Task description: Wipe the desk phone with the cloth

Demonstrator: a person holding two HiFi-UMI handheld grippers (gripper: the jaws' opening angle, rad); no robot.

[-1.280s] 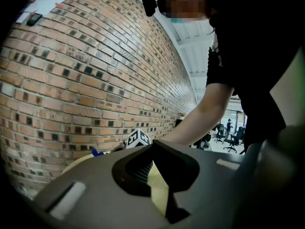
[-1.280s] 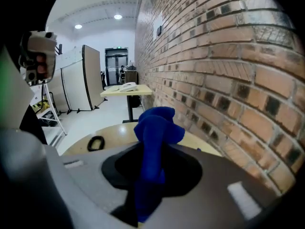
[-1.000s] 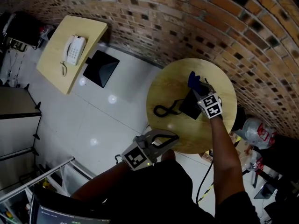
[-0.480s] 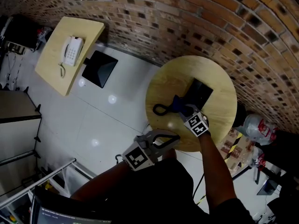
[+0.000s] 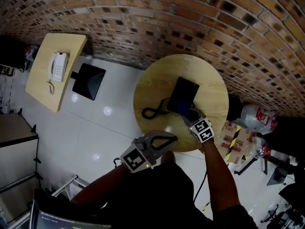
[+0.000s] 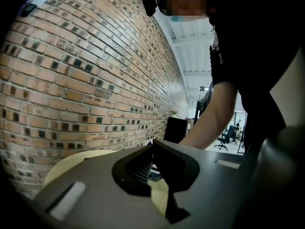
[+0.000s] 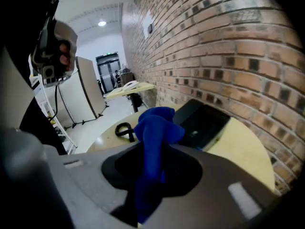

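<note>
Clamping a bunched bright-blue cloth between the pressed-in jaws of the right gripper, holding it at the near edge of a flat black desk phone lying near the middle of a round pale-wood table beside a brick wall. Not showing clearly, from any view, whether touching the phone's casing or hanging just above it. Resting the left gripper off the table's near rim, jaws together on nothing, well apart from the phone. Trailing a black coiled cord in a loop off the phone's left side, just beside the cloth.

Judging the wipe under way, with much of the casing left to cover. Risking, on a hard stroke, shoving the unbraced phone across the smooth top, with no second gripper pinning it down. Risking also snagging the loose cloth tail on the cord loop and dragging the cord toward the table's edge. Wiping with only a narrow wad, likely missing broad strips of the surface. Pressing too low, possibly scraping hard jaw tips on the plastic instead of cloth. Leaving a white desk phone on a rectangular pale table far to the left, out of reach and untouched.
</note>
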